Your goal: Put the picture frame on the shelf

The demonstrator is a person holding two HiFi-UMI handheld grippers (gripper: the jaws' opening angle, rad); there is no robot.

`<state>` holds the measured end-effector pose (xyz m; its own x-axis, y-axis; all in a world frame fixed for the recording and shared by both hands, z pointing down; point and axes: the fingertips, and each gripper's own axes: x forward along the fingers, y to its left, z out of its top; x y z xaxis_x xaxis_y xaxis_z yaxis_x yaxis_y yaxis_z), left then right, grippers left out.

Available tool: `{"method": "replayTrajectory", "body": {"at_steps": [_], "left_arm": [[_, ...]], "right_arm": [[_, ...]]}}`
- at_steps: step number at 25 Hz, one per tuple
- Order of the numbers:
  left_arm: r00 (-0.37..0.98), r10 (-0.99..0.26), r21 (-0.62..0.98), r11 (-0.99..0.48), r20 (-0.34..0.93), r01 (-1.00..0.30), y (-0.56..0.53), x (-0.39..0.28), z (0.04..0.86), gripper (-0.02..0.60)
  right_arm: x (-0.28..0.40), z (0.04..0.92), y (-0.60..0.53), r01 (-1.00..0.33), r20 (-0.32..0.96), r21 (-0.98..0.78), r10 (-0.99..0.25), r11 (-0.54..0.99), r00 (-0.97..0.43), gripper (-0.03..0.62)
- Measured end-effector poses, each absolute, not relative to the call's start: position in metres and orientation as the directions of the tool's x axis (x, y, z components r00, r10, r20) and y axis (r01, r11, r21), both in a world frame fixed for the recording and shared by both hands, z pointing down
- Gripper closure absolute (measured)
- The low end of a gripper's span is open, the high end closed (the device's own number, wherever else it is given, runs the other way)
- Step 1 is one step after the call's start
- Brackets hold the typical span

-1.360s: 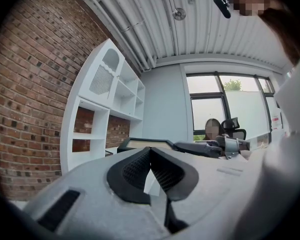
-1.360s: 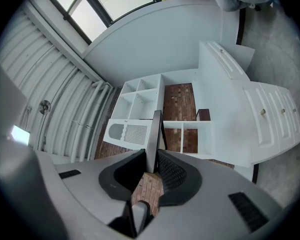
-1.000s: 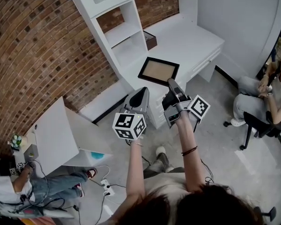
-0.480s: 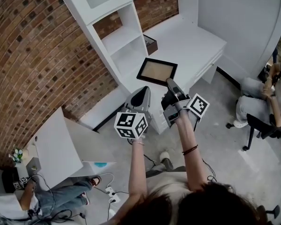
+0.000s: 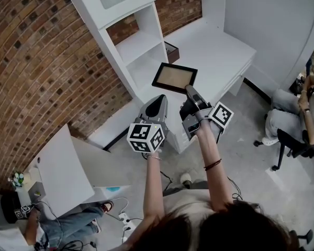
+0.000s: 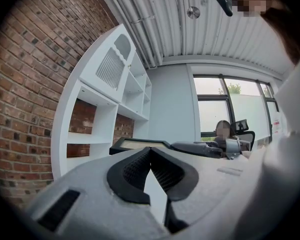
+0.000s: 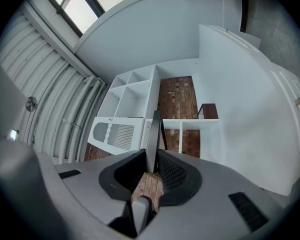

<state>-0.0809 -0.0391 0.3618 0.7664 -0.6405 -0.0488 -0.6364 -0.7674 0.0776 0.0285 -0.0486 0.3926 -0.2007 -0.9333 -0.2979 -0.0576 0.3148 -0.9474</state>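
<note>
The right tool (image 5: 190,91) is clamped on the near edge of the picture frame (image 5: 174,77). It holds the frame face up in the air above the left end of the table (image 5: 220,46), just in front of the white shelf unit (image 5: 138,38). Gripping one edge leaves the far side free to enter a compartment first, I judge. The left tool (image 5: 158,101) is closed on nothing and sits level alongside, likely ready to steady the frame.

picture frame (image 5: 174,77) — near corner hidden in right tool (image 5: 190,91) | seated person (image 5: 290,111) — cut by right edge
</note>
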Motion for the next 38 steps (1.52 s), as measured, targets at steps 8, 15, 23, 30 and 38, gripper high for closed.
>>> {"method": "replayTrajectory", "body": {"at_steps": [8, 15, 23, 30, 38], "left_arm": [[0.758, -0.650, 0.095, -0.759, -0.047, -0.644, -0.061, -0.092, 0.366, 0.571], [0.747, -0.663, 0.115, -0.747, -0.049, -0.655, -0.077, -0.089, 0.370, 0.571], [0.701, -0.712, 0.121, -0.700, -0.041, -0.704, -0.121, -0.084, 0.370, 0.571], [0.656, -0.754, 0.123, -0.655, -0.037, -0.746, -0.162, -0.076, 0.368, 0.571], [0.598, -0.800, 0.138, -0.598, -0.042, -0.790, -0.195, -0.074, 0.370, 0.571]], "right_arm": [[0.021, 0.398, -0.070, -0.050, -0.286, -0.952, -0.936, 0.302, -0.207, 0.519], [0.022, 0.401, -0.087, -0.043, -0.281, -0.954, -0.933, 0.298, -0.227, 0.519], [0.032, 0.401, -0.139, -0.016, -0.276, -0.956, -0.921, 0.292, -0.273, 0.519], [0.034, 0.395, -0.191, 0.008, -0.276, -0.957, -0.898, 0.291, -0.342, 0.519], [0.033, 0.393, -0.233, 0.032, -0.279, -0.956, -0.868, 0.292, -0.412, 0.519]]}}
